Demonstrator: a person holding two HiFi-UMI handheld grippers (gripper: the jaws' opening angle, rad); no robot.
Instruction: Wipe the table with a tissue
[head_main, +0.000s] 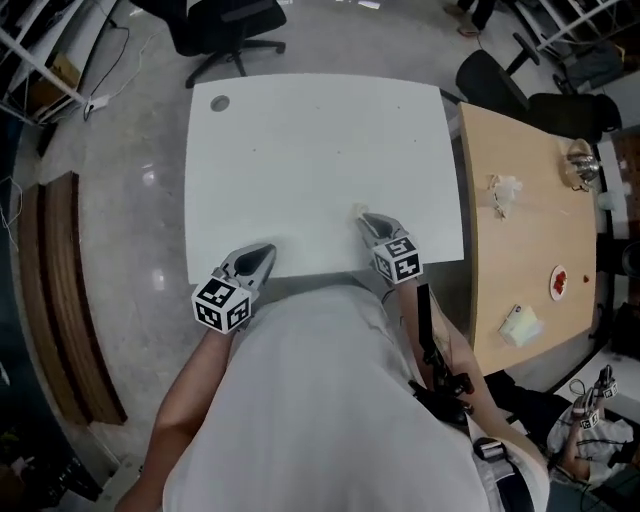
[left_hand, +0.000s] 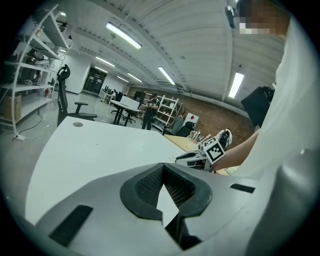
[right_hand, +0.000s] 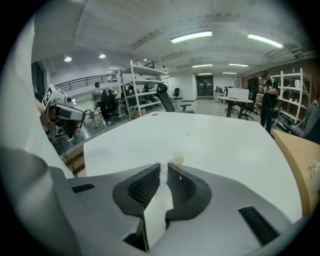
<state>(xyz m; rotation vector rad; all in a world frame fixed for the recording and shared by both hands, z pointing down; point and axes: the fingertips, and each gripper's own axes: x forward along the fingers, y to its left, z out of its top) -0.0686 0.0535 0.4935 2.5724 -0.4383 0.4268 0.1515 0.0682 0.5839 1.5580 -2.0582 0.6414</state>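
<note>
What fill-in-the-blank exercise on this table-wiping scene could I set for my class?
The right gripper is shut on a ____. The left gripper is shut and holds ____. The table under both grippers is coloured ____.
Missing words: tissue; nothing; white.

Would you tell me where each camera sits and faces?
Head view: on the head, facing down at the white table; torso shows.
Left gripper view: on the left hand-held gripper, facing across the table; right arm shows.
Right gripper view: on the right hand-held gripper holding a tissue, facing along the table; torso shows.
Shared: all show the table.
</note>
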